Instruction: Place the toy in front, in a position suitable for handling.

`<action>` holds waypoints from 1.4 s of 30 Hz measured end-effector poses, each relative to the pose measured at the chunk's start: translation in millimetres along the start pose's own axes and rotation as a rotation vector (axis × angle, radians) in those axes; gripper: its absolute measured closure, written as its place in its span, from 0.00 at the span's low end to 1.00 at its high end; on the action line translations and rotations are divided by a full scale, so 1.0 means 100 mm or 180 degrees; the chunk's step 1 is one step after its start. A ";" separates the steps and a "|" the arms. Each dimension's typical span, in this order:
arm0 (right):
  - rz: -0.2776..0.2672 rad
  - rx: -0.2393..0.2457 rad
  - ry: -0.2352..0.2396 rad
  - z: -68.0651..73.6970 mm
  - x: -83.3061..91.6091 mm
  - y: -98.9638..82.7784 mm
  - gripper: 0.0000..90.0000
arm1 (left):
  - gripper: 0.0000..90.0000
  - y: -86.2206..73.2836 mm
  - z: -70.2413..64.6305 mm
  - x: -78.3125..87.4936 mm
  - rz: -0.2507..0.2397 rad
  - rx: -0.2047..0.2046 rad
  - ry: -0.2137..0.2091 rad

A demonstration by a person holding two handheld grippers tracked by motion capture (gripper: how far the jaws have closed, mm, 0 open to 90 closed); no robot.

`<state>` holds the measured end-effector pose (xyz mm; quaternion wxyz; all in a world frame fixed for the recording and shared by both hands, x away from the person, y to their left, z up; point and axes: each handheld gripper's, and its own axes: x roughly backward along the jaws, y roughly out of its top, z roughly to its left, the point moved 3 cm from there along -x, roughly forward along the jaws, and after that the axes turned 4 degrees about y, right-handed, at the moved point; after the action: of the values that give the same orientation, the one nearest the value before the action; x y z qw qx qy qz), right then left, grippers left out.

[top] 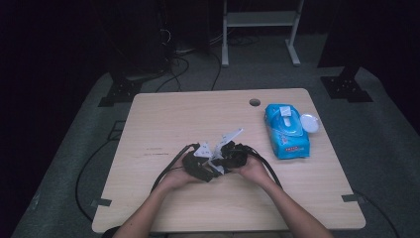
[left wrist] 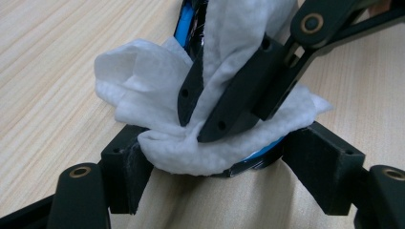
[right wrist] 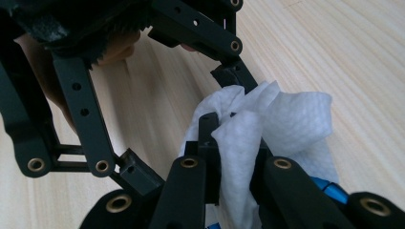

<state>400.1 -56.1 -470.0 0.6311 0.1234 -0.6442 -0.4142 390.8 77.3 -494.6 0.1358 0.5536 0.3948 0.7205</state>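
Both grippers meet at the middle of the wooden table (top: 163, 124), a hand on each. A crumpled white wipe (left wrist: 143, 71) lies draped over a small blue-and-black object (left wrist: 253, 160). My left gripper (left wrist: 219, 157) has its jaws set wide and closed on the two sides of that covered object. My right gripper (left wrist: 200, 126) comes in from the upper right, shut on a fold of the wipe. In the right gripper view my right gripper (right wrist: 234, 138) pinches the wipe (right wrist: 296, 119), with the left gripper (right wrist: 186, 124) spread around it. In the high view the left gripper (top: 198, 166) and right gripper (top: 230, 154) touch.
A blue pack of wipes (top: 286, 131) lies at the right of the table, its white lid (top: 310, 122) flipped open beside it. A round cable hole (top: 254, 102) sits near the far edge. Cables trail from both grippers toward the front edge.
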 end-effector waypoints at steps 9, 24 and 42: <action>-0.0188 -0.0250 -0.0267 -0.31 0.30 -0.10 0.92 | 0.30 0.01 0.00 -0.01 0.0009 -0.0032 0.0017; -0.0311 -0.0461 -0.0460 -0.38 0.94 -0.64 0.92 | 0.27 0.01 0.05 0.01 -0.0019 0.0128 -0.0121; -0.0238 -0.0208 -0.0396 -0.29 0.77 -0.66 0.91 | 0.25 -0.01 0.27 0.03 -0.0221 0.0801 -0.0346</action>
<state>388.8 -161.2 -464.8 0.5776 0.1007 -0.6633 -0.4651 413.6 91.6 -491.2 0.1114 0.5905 0.4930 0.6292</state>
